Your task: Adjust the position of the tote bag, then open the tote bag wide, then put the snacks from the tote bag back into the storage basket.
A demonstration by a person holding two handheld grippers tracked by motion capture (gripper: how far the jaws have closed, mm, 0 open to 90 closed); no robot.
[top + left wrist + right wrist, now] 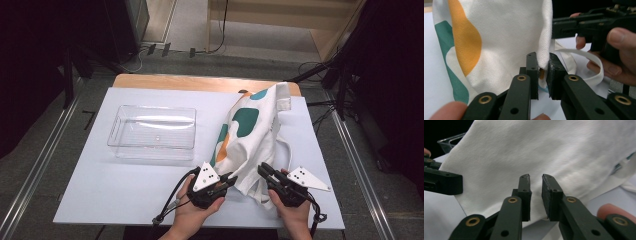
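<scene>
Left tool (pixel 541 72), closest to the lens in the left gripper view, has its jaws nearly closed and pinching a folded edge of the tote bag (pixel 506 37), cream canvas with orange and teal patches. Right tool (pixel 535 192) in the right gripper view: jaws a narrow gap apart, plain cream cloth right behind them, nothing visibly clamped between the pads; looks poised at the bag edge, not gripping yet.

High view: both hands come in at the near edge of the bench (pixel 100 190), left tool (pixel 227 181) and right tool (pixel 264 171) close together at the bag's near end. Tote bag (pixel 250 135) lies on the right half of the white sheet, stretched from the tools toward the far edge, near end lifted a bit off the surface. White strap (pixel 594 62) loops loose by the right hand (pixel 616 52).

Progress, as a judgement: early stage. One corner secured by left tool, second grip not made, bag not folded or moved. Likely left: right tool closes on the cloth, then bag gets handled, possibly toward the clear plastic bin (pixel 152 132), which sits open and holds nothing, left of the bag, apart from it.

Obstacles: the loose strap could snag the right tool. Floor cables and dark stands lie beyond the bench, out of the way.
</scene>
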